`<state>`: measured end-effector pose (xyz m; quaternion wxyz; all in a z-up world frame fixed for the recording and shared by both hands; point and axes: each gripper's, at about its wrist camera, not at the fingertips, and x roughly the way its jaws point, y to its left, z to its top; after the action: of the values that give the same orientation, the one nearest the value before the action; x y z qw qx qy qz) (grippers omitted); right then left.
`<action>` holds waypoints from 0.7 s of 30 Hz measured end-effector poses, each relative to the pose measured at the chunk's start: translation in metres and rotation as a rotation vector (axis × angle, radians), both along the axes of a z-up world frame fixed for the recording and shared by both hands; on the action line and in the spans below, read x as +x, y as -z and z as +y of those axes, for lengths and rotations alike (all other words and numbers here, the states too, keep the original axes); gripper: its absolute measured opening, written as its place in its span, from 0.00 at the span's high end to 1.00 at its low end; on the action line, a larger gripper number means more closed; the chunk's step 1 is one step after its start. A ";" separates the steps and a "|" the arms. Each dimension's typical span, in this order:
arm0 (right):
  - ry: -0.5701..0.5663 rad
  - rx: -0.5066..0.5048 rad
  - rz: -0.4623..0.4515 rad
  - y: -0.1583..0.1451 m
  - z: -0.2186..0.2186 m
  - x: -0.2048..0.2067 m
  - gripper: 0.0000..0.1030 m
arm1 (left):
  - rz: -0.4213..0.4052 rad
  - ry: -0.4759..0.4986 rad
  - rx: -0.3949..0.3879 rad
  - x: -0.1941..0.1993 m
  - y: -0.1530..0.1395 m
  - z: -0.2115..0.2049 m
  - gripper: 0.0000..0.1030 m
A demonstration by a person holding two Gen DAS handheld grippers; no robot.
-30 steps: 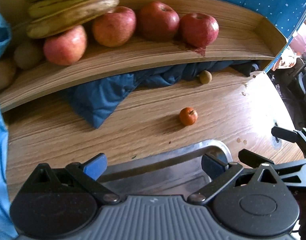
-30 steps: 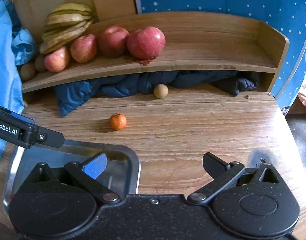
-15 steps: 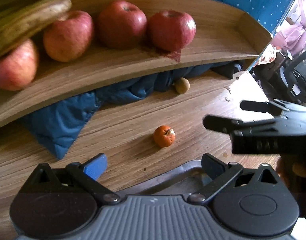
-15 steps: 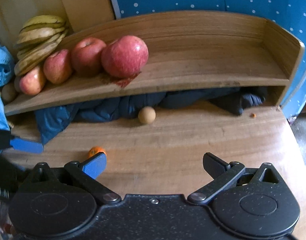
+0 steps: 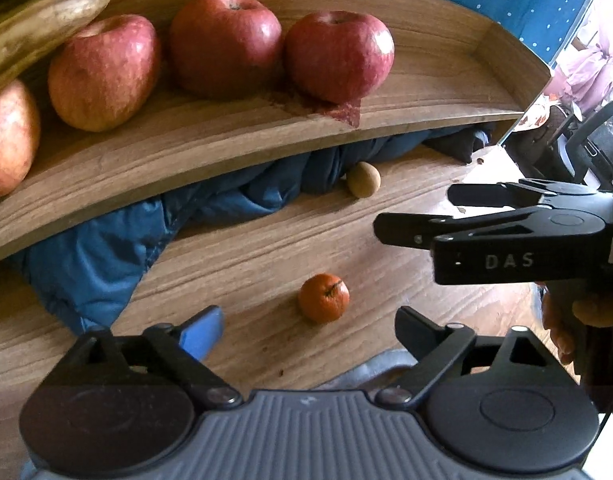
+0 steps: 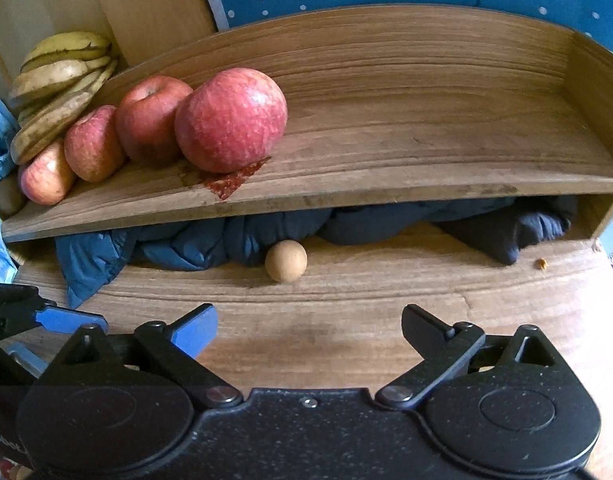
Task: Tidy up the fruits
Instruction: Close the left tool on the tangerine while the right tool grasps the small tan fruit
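Here, shelf edge: the wooden shelf [image 6: 386, 136] ran across the upper half of both views, its front lip curving above the surface [image 6: 346, 320]; its right half lay bare.
Open room: bare wood stretched through the middle of the right wrist view, between the shelf's shadow and the right claw [image 6: 308, 328].
Left claw: the left claw [image 5: 306, 328] stood wide at the bottom of its view, its jaws closing, with nothing pressed between them.
Right claw: wide too, jaws closing on nothing; in the left wrist view it reached in from the right edge.
Orange fruit: the small orange fruit [image 5: 323, 298] lay on the surface just ahead of the left claw, centre of that view.
Tan fruit: the round tan fruit [image 6: 286, 261] sat at the shelf's mouth, touching the blue jacket [image 6: 166, 248].
Apples: four red apples [image 6: 230, 120] lined the shelf's left half, beside the bananas [image 6: 58, 80] at upper left.
In the way: the jacket filled the gap under the shelf; a metal tray [image 5: 370, 368] rim showed low, behind the left claw.
Stain: a reddish patch lay under the rightmost apple.
Writing: "DAS" read on the right claw's side.
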<state>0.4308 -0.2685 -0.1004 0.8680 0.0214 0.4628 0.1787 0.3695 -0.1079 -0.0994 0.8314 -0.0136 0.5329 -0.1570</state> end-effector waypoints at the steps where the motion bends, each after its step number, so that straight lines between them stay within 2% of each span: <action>1: -0.011 -0.002 -0.001 0.001 0.002 0.003 0.08 | -0.001 0.001 -0.008 0.000 0.000 0.002 0.12; 8: -0.093 0.006 -0.007 0.002 0.014 0.016 0.16 | -0.003 0.005 -0.043 0.003 0.002 0.003 0.20; 15: -0.124 -0.007 -0.015 0.006 0.018 0.024 0.35 | -0.001 0.036 -0.085 0.003 0.005 0.001 0.40; 21: -0.147 -0.023 -0.043 0.011 0.020 0.027 0.47 | -0.006 0.033 -0.079 0.005 0.007 0.001 0.50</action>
<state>0.4575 -0.2486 -0.1116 0.8626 -0.0264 0.4462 0.2370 0.3748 -0.1070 -0.1067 0.8291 -0.0373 0.5239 -0.1917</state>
